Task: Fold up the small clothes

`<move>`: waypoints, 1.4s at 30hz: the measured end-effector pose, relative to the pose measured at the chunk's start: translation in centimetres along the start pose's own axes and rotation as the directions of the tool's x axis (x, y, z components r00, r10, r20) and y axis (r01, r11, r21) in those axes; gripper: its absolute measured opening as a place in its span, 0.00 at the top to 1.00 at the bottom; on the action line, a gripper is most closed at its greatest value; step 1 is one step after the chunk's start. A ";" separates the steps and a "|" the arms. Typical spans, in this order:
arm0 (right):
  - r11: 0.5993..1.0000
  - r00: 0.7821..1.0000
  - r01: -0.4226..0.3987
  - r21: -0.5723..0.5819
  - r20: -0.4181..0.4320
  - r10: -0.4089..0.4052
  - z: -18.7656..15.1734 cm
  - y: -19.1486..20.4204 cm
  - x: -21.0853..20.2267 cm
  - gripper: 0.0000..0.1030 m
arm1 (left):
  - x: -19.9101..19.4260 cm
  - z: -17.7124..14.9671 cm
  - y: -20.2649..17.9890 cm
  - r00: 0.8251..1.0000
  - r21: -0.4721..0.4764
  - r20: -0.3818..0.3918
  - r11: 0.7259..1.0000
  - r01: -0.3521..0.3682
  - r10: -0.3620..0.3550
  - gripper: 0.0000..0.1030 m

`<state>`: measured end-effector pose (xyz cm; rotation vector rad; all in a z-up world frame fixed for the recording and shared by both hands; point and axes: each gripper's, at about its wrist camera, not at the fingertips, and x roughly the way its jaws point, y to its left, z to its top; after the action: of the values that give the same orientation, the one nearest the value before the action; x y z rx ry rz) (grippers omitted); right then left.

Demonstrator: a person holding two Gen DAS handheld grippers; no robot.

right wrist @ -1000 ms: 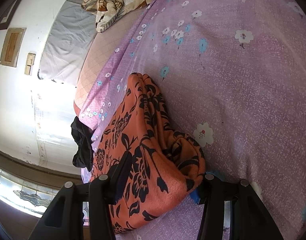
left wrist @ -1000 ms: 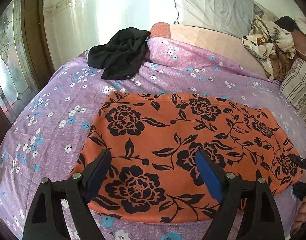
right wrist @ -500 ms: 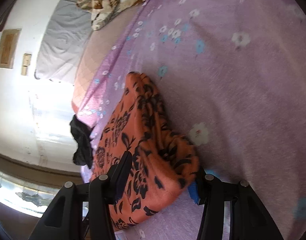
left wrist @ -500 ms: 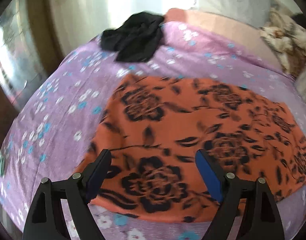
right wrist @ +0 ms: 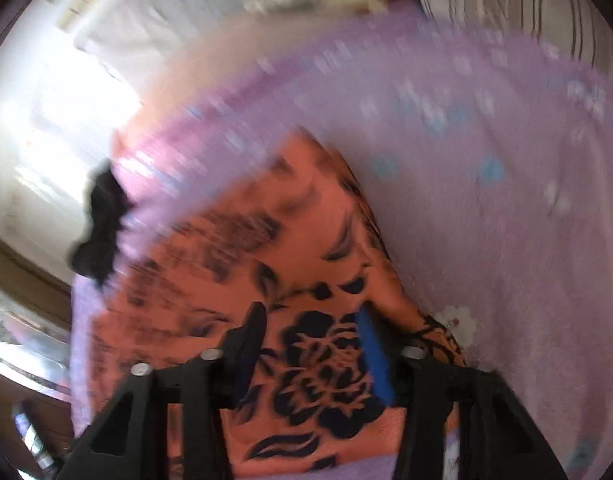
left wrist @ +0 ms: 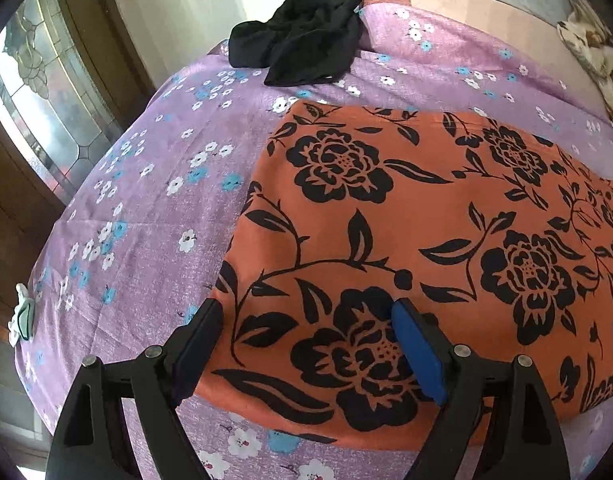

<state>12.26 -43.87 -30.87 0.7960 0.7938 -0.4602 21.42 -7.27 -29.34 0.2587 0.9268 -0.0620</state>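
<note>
An orange cloth with black flowers [left wrist: 426, 220] lies spread flat on the purple flowered bedsheet [left wrist: 146, 220]. My left gripper [left wrist: 306, 312] hovers wide open over the cloth's near left corner, one finger on each side of a black flower. In the blurred right wrist view, my right gripper [right wrist: 311, 316] hangs over the right end of the orange cloth [right wrist: 306, 240]. Its jaws are closing with the cloth showing between them. I see no fabric bunched against the pads.
A crumpled black garment [left wrist: 302, 44] lies at the bed's far edge, also visible as the black garment [right wrist: 100, 224]. A patterned blanket [left wrist: 590, 48] and a striped pillow [right wrist: 506, 4] sit at the head end. A leaded glass window [left wrist: 38, 92] stands left of the bed.
The left gripper dropped closer to the cloth's near left corner. The right gripper rolled and swung over the cloth's right end, narrowing its jaws; the bunched fold once between them now looks flat.
</note>
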 end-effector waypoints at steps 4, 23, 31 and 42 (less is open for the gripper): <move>0.997 1.000 0.027 -0.071 -0.006 -0.028 3.7 2.4 1.9 0.63 | -0.2 0.2 0.2 1.000 -0.017 0.011 1.000 0.024 -0.024 0.16; 0.978 0.999 0.049 -0.203 -0.007 -0.051 5.7 6.1 3.9 0.62 | 0.3 1.1 -1.2 0.999 -0.027 0.027 0.998 0.048 -0.047 0.16; 0.925 0.990 -0.098 -0.366 -0.128 0.054 -1.7 9.5 1.3 0.62 | 0.1 0.9 -1.2 0.998 -0.029 0.033 0.998 0.049 -0.048 0.16; 0.920 0.991 -0.079 -0.384 -0.129 0.032 -3.5 9.1 2.6 0.62 | 0.1 1.1 -1.1 0.998 -0.036 0.028 0.998 0.054 -0.053 0.16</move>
<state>18.14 -35.64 -30.31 0.4757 0.9368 -0.1926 22.14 -8.59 -29.02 0.1983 0.9069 -0.0969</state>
